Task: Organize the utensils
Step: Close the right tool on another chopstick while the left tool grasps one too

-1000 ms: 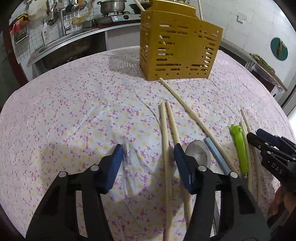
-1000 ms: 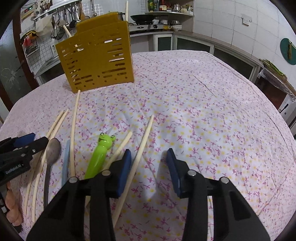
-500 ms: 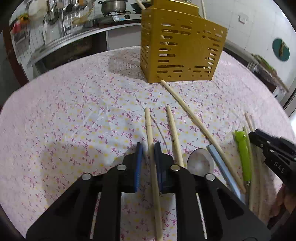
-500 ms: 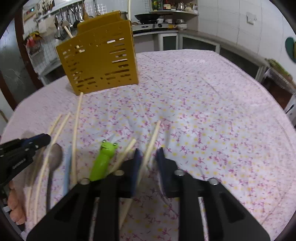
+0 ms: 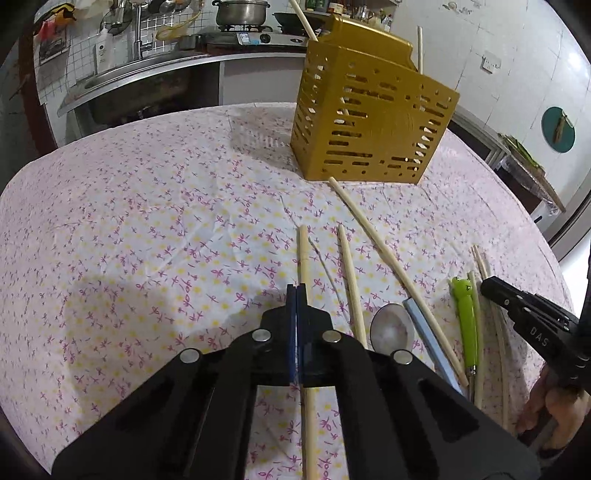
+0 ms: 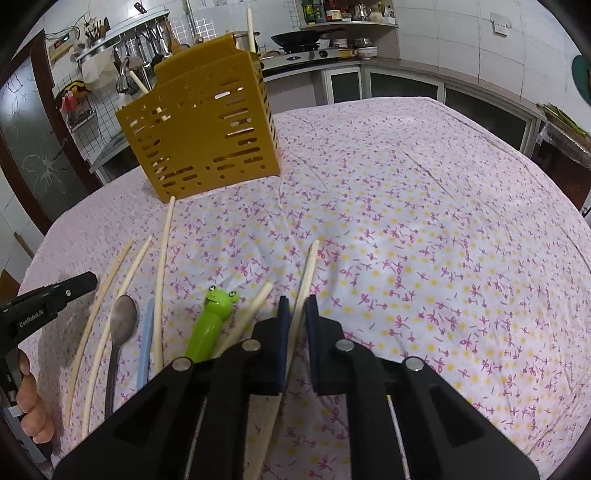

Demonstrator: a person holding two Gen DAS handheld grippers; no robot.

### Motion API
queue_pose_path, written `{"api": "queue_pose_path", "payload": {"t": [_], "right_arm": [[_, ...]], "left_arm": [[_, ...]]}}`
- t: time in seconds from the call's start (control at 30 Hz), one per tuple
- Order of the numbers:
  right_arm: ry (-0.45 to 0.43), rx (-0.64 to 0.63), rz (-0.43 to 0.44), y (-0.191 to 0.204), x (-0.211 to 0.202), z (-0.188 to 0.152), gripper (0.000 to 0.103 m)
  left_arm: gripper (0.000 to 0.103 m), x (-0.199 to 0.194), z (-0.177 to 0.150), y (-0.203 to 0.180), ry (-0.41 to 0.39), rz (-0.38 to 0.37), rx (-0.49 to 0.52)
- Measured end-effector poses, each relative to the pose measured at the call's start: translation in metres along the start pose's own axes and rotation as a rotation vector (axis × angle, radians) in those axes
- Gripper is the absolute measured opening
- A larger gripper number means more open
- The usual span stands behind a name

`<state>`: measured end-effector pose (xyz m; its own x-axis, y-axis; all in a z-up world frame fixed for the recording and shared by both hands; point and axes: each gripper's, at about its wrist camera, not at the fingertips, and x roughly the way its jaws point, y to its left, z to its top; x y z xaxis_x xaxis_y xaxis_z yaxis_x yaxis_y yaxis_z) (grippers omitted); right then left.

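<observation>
A yellow slotted utensil holder [image 5: 369, 122] stands at the far side of the table, with chopsticks in it; it also shows in the right wrist view [image 6: 207, 136]. My left gripper [image 5: 296, 291] is shut on a wooden chopstick [image 5: 303, 254] lying on the cloth. My right gripper [image 6: 297, 306] is closed around another wooden chopstick [image 6: 308, 266], its pads close against it. Between the two grippers lie more chopsticks [image 5: 388, 251], a metal spoon [image 5: 391, 328], a pale blue stick [image 5: 424, 328] and a green frog-headed utensil [image 5: 466, 317].
The table wears a pink floral cloth [image 5: 147, 229]. A kitchen counter with a sink [image 5: 122, 74] and a stove with a pot [image 5: 240, 14] runs behind it. A loose chopstick [image 6: 164, 266] points at the holder's base.
Both grippers were open a second ago. The left one moved right and shut on a chopstick. The right one closed around its chopstick.
</observation>
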<state>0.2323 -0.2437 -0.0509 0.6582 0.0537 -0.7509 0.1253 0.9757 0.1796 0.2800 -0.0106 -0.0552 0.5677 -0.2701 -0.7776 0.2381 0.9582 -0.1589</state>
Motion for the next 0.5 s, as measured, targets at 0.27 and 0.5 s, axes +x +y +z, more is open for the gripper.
{"api": "queue_pose_path", "payload": {"t": [0.27,0.5], "right_arm": [[0.003,0.005,0.003,-0.001,-0.001,-0.001,0.009],[0.005,0.007,0.005,-0.003,0.0,-0.001,0.009]], "left_arm": [[0.0,0.002,0.001,-0.015,0.025,-0.011,0.055],[0.0,0.009,0.003,-0.012,0.04,0.028,0.061]]}}
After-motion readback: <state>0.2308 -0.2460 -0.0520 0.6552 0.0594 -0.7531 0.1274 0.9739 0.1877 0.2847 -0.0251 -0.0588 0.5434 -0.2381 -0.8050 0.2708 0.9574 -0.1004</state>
